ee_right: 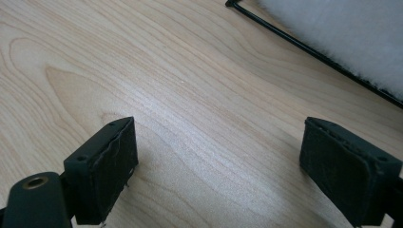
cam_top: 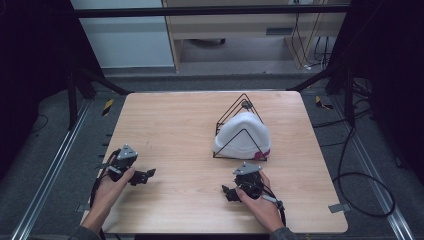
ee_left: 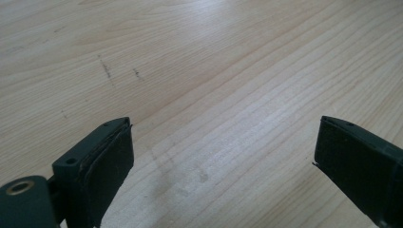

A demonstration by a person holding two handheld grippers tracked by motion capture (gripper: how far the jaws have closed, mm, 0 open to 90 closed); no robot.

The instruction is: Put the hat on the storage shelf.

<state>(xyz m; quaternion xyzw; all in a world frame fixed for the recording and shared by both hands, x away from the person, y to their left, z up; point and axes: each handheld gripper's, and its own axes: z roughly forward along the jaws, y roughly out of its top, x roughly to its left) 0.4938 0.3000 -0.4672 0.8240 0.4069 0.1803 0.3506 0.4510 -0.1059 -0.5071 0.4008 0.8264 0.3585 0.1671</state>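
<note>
A white fluffy slipper (cam_top: 242, 135) rests inside a black wire triangular rack (cam_top: 242, 106) on the right half of the wooden table (cam_top: 180, 125). My left gripper (cam_top: 148, 175) lies low near the table's front left, held by a hand, open, with bare wood between its jaws (ee_left: 223, 156). My right gripper (cam_top: 227, 192) sits near the front, just in front of the rack, open too with nothing held (ee_right: 218, 156). In the right gripper view the slipper's white fleece (ee_right: 351, 33) and a black rack wire (ee_right: 304, 45) show at the top right.
Faint dark scuff marks (ee_left: 107, 71) mark the wood ahead of the left gripper. Metal rails (cam_top: 50, 165) run along both sides of the table. Cables (cam_top: 350, 165) lie on the floor at the right. A black frame bar (cam_top: 210, 11) crosses behind the table.
</note>
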